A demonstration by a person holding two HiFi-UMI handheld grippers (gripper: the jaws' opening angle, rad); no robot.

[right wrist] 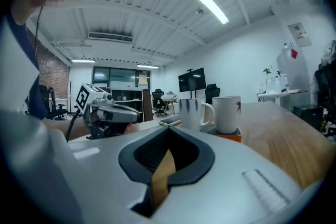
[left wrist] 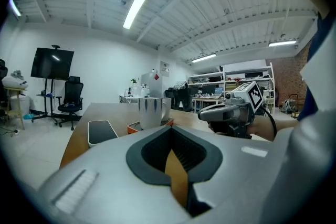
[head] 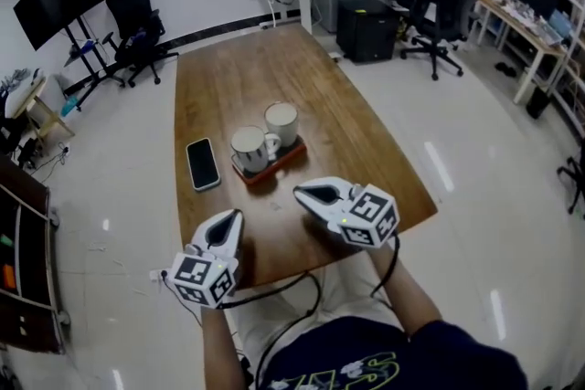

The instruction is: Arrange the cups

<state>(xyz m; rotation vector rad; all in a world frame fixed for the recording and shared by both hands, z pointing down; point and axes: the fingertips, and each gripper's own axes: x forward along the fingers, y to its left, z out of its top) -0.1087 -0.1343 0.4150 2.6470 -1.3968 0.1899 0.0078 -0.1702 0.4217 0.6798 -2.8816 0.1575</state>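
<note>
Front cup (head: pixel 248 147), back cup (head: pixel 281 120) mid-frame: ceramic, likely heavy, slick, chippable; pinch rim or handle; left gripper (head: pixel 237 215), right gripper (head: pixel 299 192) pressed together, empty.

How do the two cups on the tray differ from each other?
The nearer cup has dark blue streaks under its rim; the farther cup has a small red mark. The nearer cup's handle shows, pointing toward the farther cup; the farther cup's handle is out of sight. Both are white, upright and stand on the orange tray.
</note>
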